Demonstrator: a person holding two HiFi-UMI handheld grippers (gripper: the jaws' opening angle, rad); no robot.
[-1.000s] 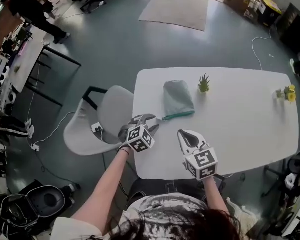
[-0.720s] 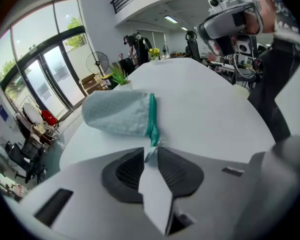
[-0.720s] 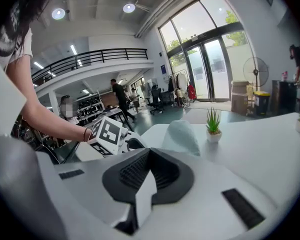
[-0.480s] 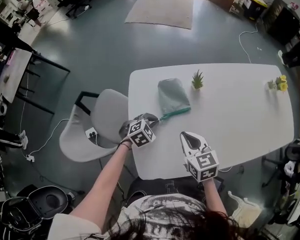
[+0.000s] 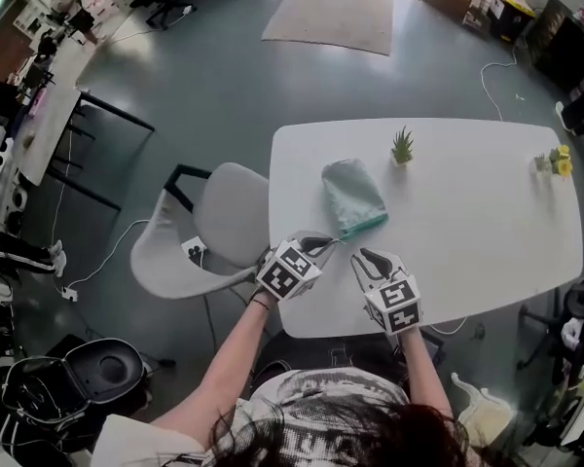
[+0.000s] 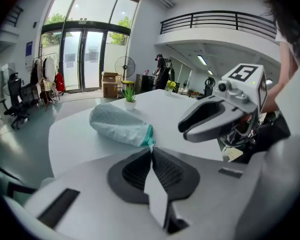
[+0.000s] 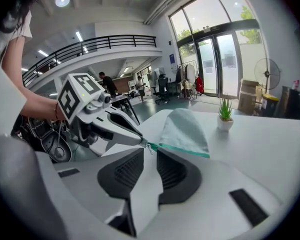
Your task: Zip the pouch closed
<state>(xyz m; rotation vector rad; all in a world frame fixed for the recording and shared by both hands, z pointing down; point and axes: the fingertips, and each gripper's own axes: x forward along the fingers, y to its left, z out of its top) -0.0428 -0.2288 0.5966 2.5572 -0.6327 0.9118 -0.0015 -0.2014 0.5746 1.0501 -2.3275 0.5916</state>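
Your left gripper (image 6: 151,147) had just been closing its jaws, and they pinched the teal zipper corner of the pale green fabric pouch (image 5: 351,192) — it lay on the white table (image 5: 487,222) beyond the fingertips. Your right gripper (image 7: 149,151) stood with jaws apart — that corner just ahead of them.

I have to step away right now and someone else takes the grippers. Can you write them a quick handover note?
Left gripper: jaws have just been closing and pinch the near corner of the pouch, at the end of its green zip.
Right gripper: open, empty, just beside that corner.
Pouch: lying on the white table, toward its left front edge.
Done: corner held.
Left: take the zip with the right gripper and draw it shut.
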